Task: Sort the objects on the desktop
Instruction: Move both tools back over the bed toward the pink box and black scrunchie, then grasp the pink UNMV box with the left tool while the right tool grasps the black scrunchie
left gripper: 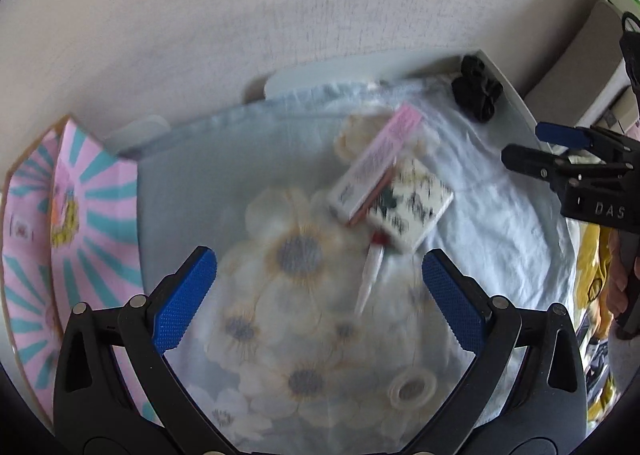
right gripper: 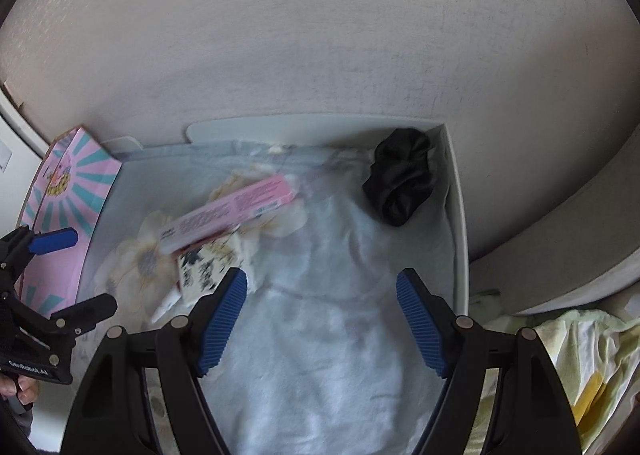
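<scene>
My left gripper (left gripper: 320, 295) and right gripper (right gripper: 322, 319) both have jaws open, empty. The pink box (left gripper: 374, 163) lies centre frame on the tabletop cloth; it looks light and stiff, so I would grip its long sides.

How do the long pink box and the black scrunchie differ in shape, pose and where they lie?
The pink box is long, flat and stiff; the black scrunchie is a soft crumpled bundle. The pink box lies slanted across a patterned box, near the middle; the scrunchie sits alone in the far right corner by the tray wall. Both rest over the pale cloth, outside either gripper's jaws.
</scene>
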Tool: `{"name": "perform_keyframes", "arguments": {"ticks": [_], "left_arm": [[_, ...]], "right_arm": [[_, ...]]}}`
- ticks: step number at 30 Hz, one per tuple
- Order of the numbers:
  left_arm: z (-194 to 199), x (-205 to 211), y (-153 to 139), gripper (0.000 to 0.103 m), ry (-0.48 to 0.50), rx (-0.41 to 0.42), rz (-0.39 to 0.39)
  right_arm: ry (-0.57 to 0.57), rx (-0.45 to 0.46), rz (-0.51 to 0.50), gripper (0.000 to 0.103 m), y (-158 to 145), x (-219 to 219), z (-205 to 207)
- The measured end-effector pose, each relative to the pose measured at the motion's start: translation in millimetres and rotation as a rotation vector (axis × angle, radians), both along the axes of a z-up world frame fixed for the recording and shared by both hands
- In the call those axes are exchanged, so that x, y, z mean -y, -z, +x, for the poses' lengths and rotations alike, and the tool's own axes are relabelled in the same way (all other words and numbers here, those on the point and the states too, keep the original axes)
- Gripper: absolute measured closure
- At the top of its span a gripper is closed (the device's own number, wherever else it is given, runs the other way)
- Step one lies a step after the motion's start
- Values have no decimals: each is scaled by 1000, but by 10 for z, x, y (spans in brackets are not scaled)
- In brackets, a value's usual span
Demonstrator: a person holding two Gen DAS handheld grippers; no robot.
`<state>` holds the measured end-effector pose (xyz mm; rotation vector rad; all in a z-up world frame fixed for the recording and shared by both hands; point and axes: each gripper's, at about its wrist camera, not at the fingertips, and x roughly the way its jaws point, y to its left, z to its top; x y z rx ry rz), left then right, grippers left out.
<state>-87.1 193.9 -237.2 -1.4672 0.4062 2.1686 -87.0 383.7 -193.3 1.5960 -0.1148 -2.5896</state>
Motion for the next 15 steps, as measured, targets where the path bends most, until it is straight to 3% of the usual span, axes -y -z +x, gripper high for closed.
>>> {"name": "perform_keyframes", "arguments": {"ticks": [8,15], "left_arm": [[-403,-559,219,1,89,1,-16],[-569,-701,508,1,110,26,-44]], "right_arm": [[-75,-14,37,29,29,-102,-374],[-130,10,28,29,212,-131,-544]]}}
